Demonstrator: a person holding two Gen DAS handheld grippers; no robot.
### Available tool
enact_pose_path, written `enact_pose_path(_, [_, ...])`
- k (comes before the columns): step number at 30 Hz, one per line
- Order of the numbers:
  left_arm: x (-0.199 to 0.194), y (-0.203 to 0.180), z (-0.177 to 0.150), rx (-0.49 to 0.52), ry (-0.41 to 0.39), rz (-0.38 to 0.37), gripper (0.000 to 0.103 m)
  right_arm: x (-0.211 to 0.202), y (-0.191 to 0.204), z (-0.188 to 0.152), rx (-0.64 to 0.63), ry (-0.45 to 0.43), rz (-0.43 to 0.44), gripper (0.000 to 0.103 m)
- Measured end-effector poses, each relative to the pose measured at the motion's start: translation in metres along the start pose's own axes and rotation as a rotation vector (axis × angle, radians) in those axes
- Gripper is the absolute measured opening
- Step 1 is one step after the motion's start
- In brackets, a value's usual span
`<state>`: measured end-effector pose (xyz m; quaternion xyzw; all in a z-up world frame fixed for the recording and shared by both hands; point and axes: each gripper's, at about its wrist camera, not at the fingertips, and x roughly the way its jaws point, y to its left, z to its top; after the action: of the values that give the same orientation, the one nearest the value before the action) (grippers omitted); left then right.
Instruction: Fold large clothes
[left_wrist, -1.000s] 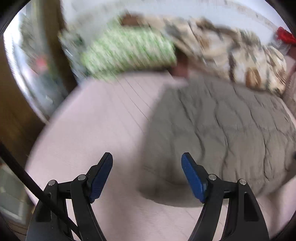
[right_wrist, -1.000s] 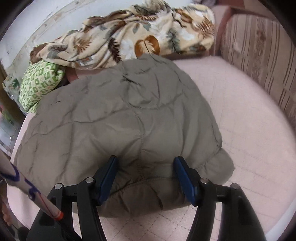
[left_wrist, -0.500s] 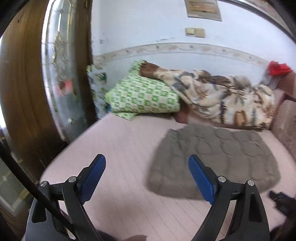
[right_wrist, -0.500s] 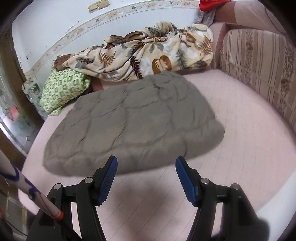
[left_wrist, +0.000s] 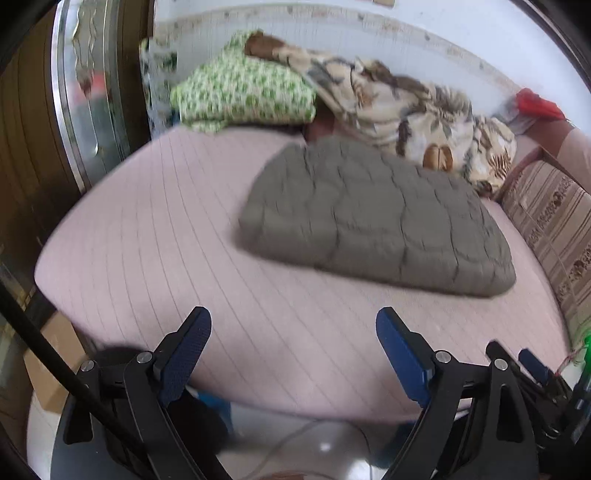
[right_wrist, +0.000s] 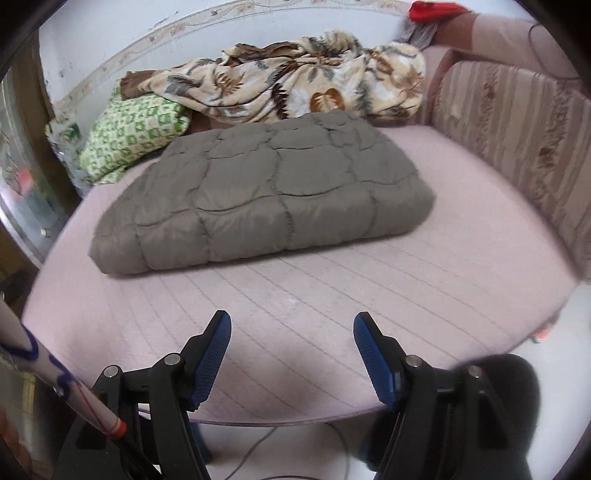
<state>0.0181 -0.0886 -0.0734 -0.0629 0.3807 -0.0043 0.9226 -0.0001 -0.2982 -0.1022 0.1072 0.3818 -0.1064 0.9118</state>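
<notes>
A grey-brown quilted jacket (left_wrist: 373, 218) lies folded into a thick rectangle on the pink bed (left_wrist: 155, 236); it also shows in the right wrist view (right_wrist: 266, 188). My left gripper (left_wrist: 293, 338) is open and empty, held back over the bed's front edge, well short of the jacket. My right gripper (right_wrist: 291, 341) is open and empty too, above the front of the bed (right_wrist: 424, 295), apart from the jacket. The right gripper's tip (left_wrist: 532, 365) shows at the lower right of the left wrist view.
A green patterned pillow (right_wrist: 133, 136) and a leaf-print blanket (right_wrist: 310, 85) lie along the back wall. A striped cushion (right_wrist: 517, 147) lines the bed's right side. A mirrored wardrobe door (left_wrist: 88, 92) stands left. A cable (right_wrist: 258, 450) lies on the floor below the bed edge.
Both grippers have pulled back from the jacket toward the bed's front edge. The right gripper was at the jacket's near edge a second ago and is now clear of it.
</notes>
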Motion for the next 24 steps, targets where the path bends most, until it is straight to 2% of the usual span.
enact_pose_path(4, [-0.003,-0.010,-0.022,0.042,0.028,-0.006,0.090,-0.013,-0.004,-0.009,-0.014,-0.042,-0.121,0.076])
enact_pose_path(10, [-0.009,-0.023,-0.035,0.109,0.045,-0.025,0.090,-0.030,-0.009,-0.024,-0.027,-0.081,-0.209,0.079])
enact_pose_path(16, [-0.014,-0.024,-0.037,0.119,0.039,-0.018,0.090,-0.032,-0.006,-0.034,-0.043,-0.066,-0.239,0.080])
enact_pose_path(24, [-0.010,-0.022,-0.037,0.123,0.069,-0.004,0.090,-0.028,0.002,-0.041,-0.075,-0.046,-0.226,0.081])
